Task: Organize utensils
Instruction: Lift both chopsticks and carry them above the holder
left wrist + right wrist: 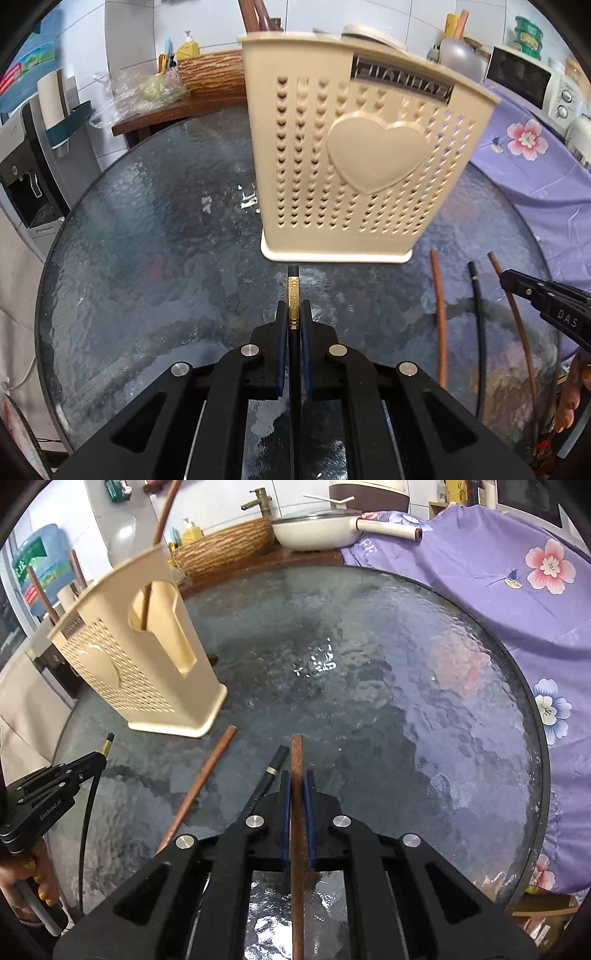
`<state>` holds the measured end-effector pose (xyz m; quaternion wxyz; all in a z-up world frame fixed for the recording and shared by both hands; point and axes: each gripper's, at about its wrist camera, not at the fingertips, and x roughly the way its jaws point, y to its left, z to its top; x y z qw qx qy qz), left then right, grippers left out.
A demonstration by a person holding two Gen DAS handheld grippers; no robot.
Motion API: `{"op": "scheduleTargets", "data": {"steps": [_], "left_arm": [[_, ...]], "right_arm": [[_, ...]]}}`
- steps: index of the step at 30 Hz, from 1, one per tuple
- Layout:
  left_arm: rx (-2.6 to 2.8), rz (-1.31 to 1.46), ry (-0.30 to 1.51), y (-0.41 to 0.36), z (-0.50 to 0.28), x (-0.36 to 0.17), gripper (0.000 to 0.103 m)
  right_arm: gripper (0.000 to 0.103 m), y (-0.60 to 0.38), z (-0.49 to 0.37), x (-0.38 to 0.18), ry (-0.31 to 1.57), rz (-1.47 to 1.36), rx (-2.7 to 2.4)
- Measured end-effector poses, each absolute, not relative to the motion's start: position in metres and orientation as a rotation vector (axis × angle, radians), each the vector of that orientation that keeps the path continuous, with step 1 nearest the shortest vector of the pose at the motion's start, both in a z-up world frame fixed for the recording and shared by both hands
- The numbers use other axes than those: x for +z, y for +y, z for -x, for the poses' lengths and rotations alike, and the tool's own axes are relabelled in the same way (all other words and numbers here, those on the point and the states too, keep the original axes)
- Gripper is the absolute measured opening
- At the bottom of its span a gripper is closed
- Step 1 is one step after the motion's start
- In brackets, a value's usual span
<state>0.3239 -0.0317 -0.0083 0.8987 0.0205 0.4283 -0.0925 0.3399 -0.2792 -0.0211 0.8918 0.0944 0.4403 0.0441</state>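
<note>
Holding a black chopstick (293, 295) in my left fingers (293, 314), long axis aimed at the holder (354, 158) just beyond on the bench (147, 240). My right fingers (297, 790) clamp a brown chopstick (296, 760), the holder far-left of them; the left is nearer.

Both grippers are matte black plastic with round silver screws; the left gripper (294, 314) and right gripper (297, 786) carry blue-padded jaws. White lettering marks their sides.
</note>
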Motion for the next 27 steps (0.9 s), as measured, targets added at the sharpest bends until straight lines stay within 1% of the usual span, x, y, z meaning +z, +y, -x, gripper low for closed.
{"op": "scheduleTargets", "data": {"steps": [8, 14, 27], "left_arm": [[-0.214, -0.033, 0.822, -0.032, -0.309, 0.019, 0.007], [-0.235, -0.025, 0.767, -0.034, -0.296, 0.043, 0.007], [-0.264, -0.009, 0.661, -0.033, -0.268, 0.092, 0.007]], "right_arm": [[0.008, -0.274, -0.323, 0.007, 0.829, -0.226, 0.147], [0.008, -0.270, -0.307, 0.042, 0.735, -0.220, 0.189], [0.008, -0.267, -0.269, 0.102, 0.607, -0.192, 0.248]]}}
